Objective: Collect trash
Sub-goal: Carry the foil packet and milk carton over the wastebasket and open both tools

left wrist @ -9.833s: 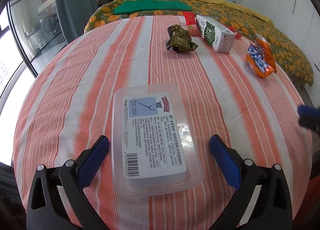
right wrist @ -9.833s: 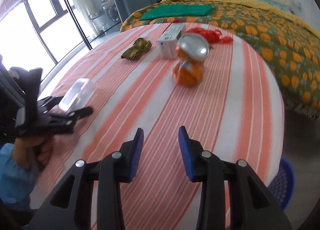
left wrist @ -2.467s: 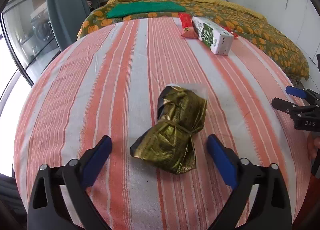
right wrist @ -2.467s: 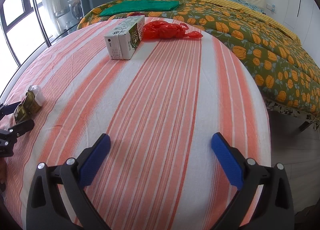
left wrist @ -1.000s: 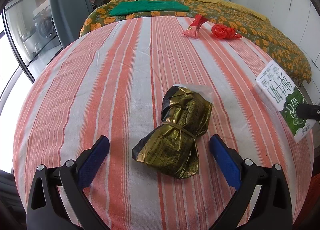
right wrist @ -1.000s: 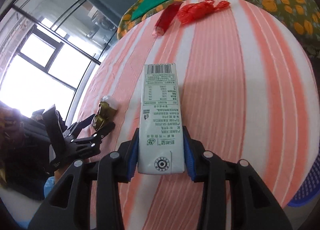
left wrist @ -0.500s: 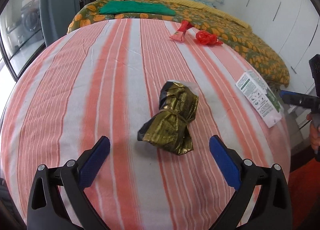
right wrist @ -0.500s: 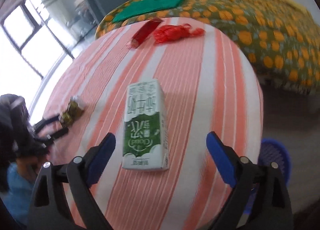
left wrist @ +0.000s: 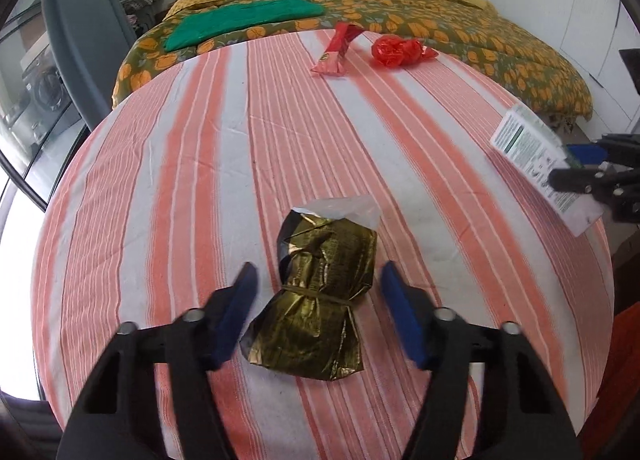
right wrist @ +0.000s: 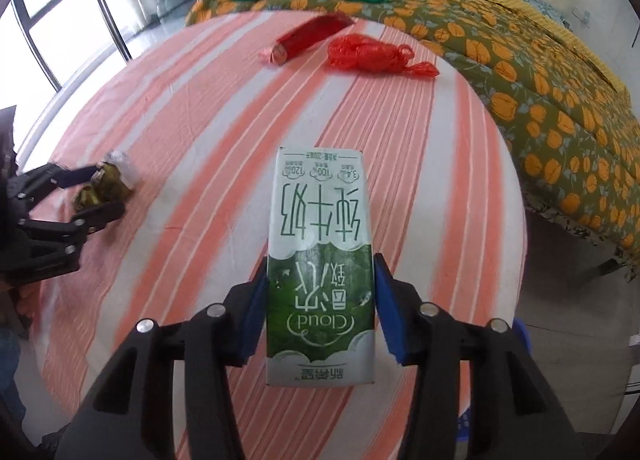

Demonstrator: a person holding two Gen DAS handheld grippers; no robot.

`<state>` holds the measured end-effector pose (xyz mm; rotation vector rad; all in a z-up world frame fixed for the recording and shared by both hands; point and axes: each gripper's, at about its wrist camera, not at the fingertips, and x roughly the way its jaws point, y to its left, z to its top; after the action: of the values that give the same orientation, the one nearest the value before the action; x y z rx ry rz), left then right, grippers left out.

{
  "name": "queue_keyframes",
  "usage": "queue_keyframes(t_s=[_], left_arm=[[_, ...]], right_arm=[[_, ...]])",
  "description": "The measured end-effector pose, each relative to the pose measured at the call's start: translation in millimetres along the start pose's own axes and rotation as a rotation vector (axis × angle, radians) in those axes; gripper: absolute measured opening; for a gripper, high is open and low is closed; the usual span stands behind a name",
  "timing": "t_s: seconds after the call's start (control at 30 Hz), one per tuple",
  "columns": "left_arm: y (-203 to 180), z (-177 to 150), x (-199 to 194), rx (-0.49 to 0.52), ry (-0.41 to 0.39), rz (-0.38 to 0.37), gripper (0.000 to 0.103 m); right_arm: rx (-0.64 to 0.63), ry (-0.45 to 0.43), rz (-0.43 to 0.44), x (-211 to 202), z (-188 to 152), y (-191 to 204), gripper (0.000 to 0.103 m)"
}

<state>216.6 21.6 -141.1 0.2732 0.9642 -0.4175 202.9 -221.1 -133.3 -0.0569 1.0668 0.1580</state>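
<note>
On the striped surface [left wrist: 168,164], both hand-held grippers have just been closing on trash. The left hand-held gripper [left wrist: 316,314] has its jaws drawn in around the gold foil packet [left wrist: 320,292], which lies between them at the near middle of the cloth; the pads stand just beside its sides, and I cannot tell that they press yet. The right hand-held gripper [right wrist: 320,300], wide open half a second ago with the milk carton [right wrist: 320,260] lying loose, now has both blue pads against the carton's green lower half, gripping it at the right edge of the surface. So two pieces look ready to lift together, while the red wrapper [left wrist: 340,46] and the red plastic bag [left wrist: 396,52] wait at the far end, near the bed [left wrist: 480,32]. Both grippers tilt steeply downward from the near edge, the left one seen in the right wrist view reaching in from the left.
</note>
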Motion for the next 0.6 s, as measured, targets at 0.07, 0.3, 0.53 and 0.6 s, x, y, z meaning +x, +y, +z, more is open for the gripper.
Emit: queue_keyframes(t_s=[0.07,0.3,0.53,0.6], left_arm=[[-2,-1,-1,0.004,-0.013,0.010,0.044],[-35,6,-19,-0.056,-0.079,-0.112,0.042],[-156,40,-39,0.009,-0.122,-0.332,0.042],[-194,46,-41,0.041,-0.122,-0.384,0.042]], right_arm=[[0.032,-0.025,0.044,-15,-7,-9,0.048],[0.225,-0.115,0.164,-67,-58,-97,0.048],[0.366,-0.102,0.009,-71,-124,-204,0.048],[0.383,-0.083,-0.033,-62,-139,-223,0.048]])
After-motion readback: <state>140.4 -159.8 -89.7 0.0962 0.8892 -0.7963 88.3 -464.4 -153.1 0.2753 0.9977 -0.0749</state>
